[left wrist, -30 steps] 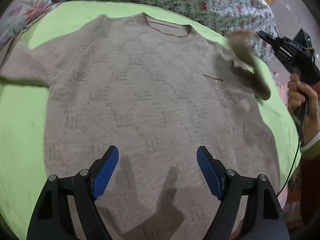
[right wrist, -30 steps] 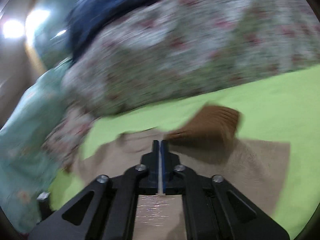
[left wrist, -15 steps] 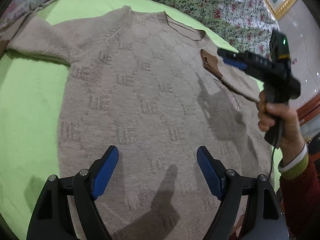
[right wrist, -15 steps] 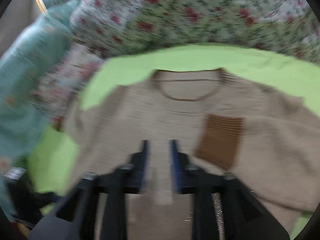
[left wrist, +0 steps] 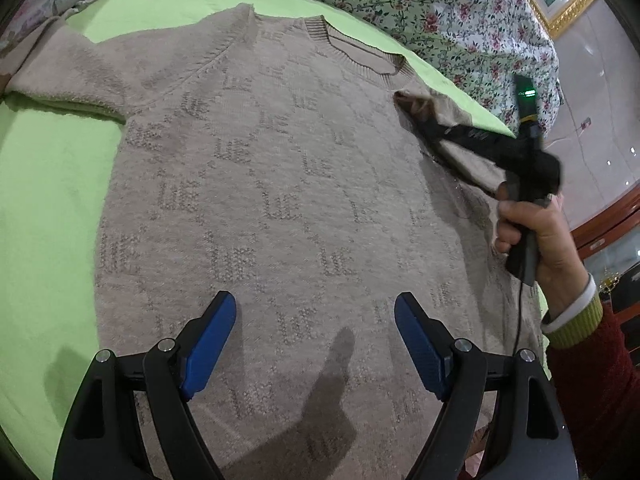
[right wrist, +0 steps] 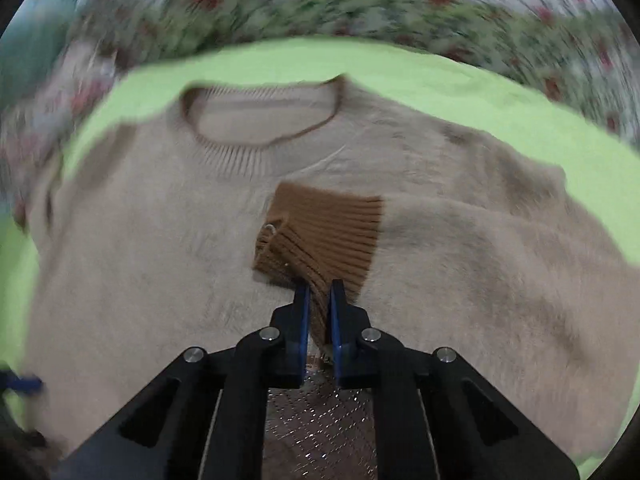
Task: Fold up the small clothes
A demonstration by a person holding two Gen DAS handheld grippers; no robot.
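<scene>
A beige knit sweater [left wrist: 280, 184] lies flat on a lime green sheet [left wrist: 48, 216], neck at the far side. Its right sleeve is folded in over the chest, and the brown ribbed cuff [right wrist: 320, 232] rests below the collar [right wrist: 260, 120]. My right gripper [right wrist: 319, 292] is shut on the edge of that cuff; it also shows in the left wrist view [left wrist: 424, 128], held by a hand. My left gripper [left wrist: 316, 336] is open and empty above the sweater's lower body. The left sleeve [left wrist: 64, 76] lies spread out sideways.
A floral bedspread [left wrist: 440, 4] runs along the far side of the green sheet. A wooden furniture edge [left wrist: 608, 216] and a tiled floor lie to the right. The person's arm in a red sleeve [left wrist: 592, 380] is at the right.
The right gripper carried the sleeve in over the chest, opened half a second ago, and is now shut on the cuff again. The left gripper stayed open.
</scene>
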